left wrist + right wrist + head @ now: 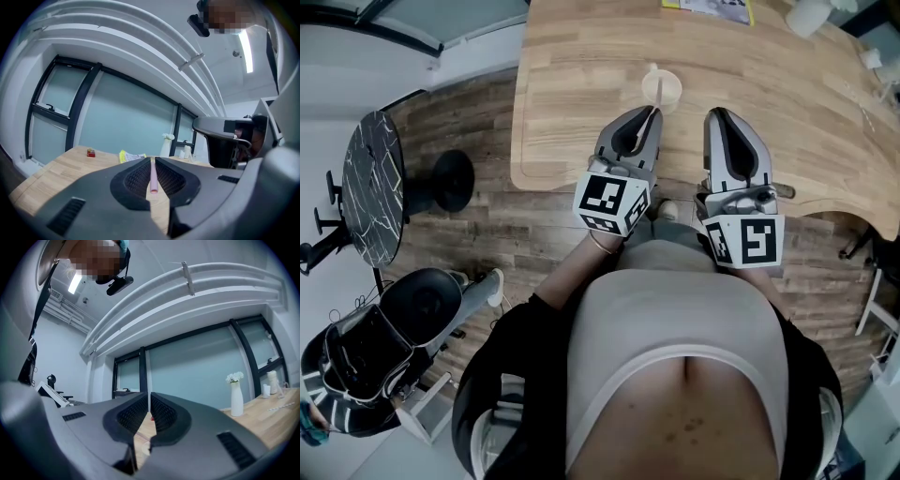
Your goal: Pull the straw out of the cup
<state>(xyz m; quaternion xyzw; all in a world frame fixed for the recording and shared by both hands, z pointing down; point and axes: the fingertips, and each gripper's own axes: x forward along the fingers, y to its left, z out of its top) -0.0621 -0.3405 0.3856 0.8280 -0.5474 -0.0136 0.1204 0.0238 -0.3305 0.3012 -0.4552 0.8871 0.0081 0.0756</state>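
Left gripper (153, 160): clenched on the pink straw (153, 180). The straw lies lengthwise in the slot between the pads, with its cut end facing the camera.

Right gripper (149, 397): clenched, with nothing between its jaws. It is held beside the left one at the near edge of the table (572, 112).

The step in hand appears to be extraction. Maintain the clamp and draw the straw along its own axis, straight away from the cup (662, 90), with no sideways bend. A skewed pull is likely to tip so light a cup. If the cup shifts, steady it with the empty right gripper.

The cup stands on the table just beyond the left gripper's tips. The head view does not settle whether the straw's far end sits in it, nor whether it holds liquid.

Far side of the table:
- a white vase (236, 401) holding white flowers (234, 377)
- a yellow leaflet (131, 156)
- a small red item (91, 153)
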